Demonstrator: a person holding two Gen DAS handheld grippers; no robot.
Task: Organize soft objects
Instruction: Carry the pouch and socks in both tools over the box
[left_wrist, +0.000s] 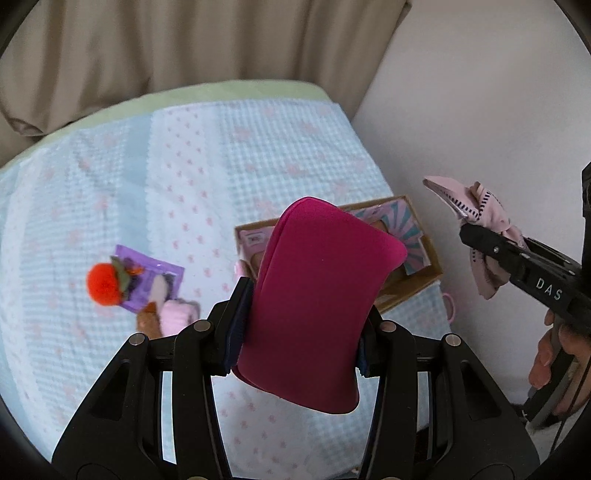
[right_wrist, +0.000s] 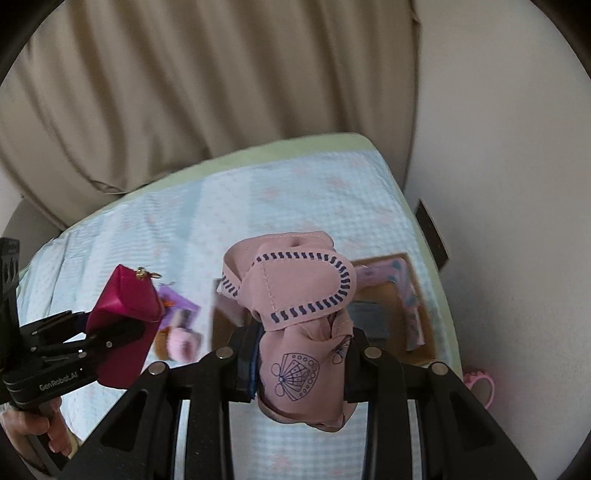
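- Left gripper (left_wrist: 299, 314) clamped on a magenta pouch (left_wrist: 317, 295) – pads squeezing both sides, pouch sticking up past the fingertips, held up off the bed.
- Same pouch from the right wrist cam: gold ring at its top corner, black fingers either side.
- Right gripper (right_wrist: 301, 354) clamped on a pink fabric item (right_wrist: 295, 317) w/ navy stitching round a flap and shell-like line drawings; it's bunched btwn the pads, also up in the air.
- In the left cam that pink item hangs off to the right, in front of the white wall (left_wrist: 480, 110).
- Cardboard box (left_wrist: 417, 284) sits open on the bed near the wall-side edge, pink/teal printed stuff inside; magenta pouch blocks much of it in the left view, pink item blocks its near part in the right view.
- Bedspread (left_wrist: 184, 166) light blue check w/ pink flowers, green edge at the far side, beige curtain (left_wrist: 184, 44) behind.
- On the bed left of the box: orange pom-pom (left_wrist: 103, 284) on a purple packet (left_wrist: 147, 280), a pale pink fluffy thing (left_wrist: 177, 314) just beside, blurred.
- Pink plastic handle-like bit (right_wrist: 480, 384) at the bed edge by the wall – can't tell what it is.
- Person's fingers visible under each gripper handle.
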